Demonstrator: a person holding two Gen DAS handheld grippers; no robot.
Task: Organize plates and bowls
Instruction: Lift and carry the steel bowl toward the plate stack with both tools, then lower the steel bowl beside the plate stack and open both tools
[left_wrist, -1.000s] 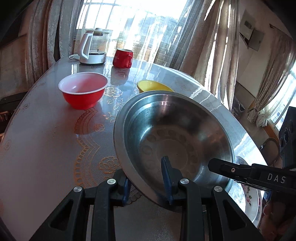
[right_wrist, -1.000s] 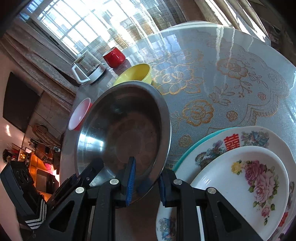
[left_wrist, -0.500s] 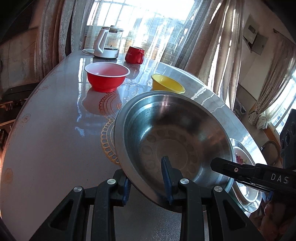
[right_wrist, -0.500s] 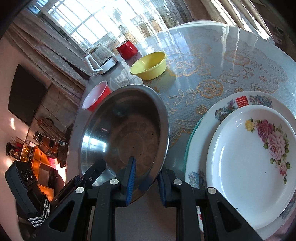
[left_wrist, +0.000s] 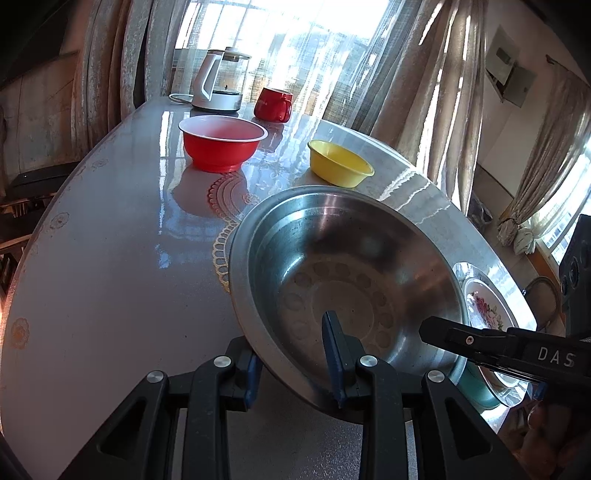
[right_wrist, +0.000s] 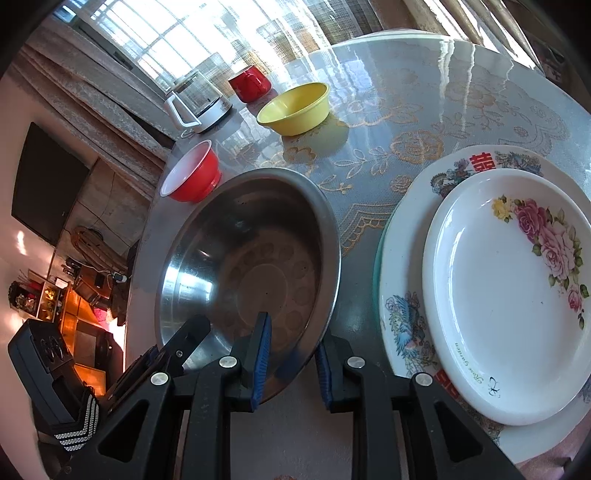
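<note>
Between both grippers' jaws, the steel bowl's near rim sits clamped.

Both wrist views look steeply down, close over the shared steel bowl

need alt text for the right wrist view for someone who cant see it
Both claws, the right claw and the left claw, grip the near rim of a steel basin over a glossy round table. Stacked floral plates sit to its right; a red bowl, yellow bowl, red mug and glass kettle stand beyond.
</note>
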